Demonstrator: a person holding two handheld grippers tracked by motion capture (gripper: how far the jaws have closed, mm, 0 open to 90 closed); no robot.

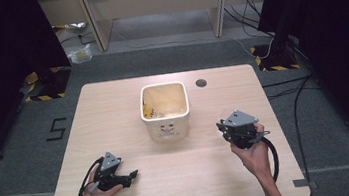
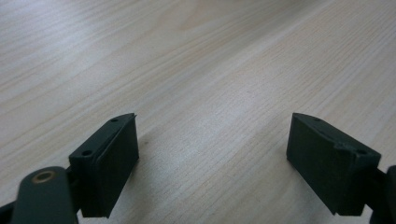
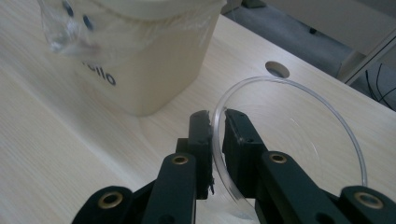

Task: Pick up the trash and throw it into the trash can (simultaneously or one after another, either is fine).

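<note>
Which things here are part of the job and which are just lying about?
In the job:
- clear round lid, clamped at its rim in the right tool
- cream bin

Lying about:
- left tool, open over bare table
- floor cables

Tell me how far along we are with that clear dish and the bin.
Done: the right gripper is shut on the rim of the clear dish. In hand: the dish is held beside the cream bin, not over it. Left, probably: carry it to the bin. The left gripper is open over bare table.
</note>
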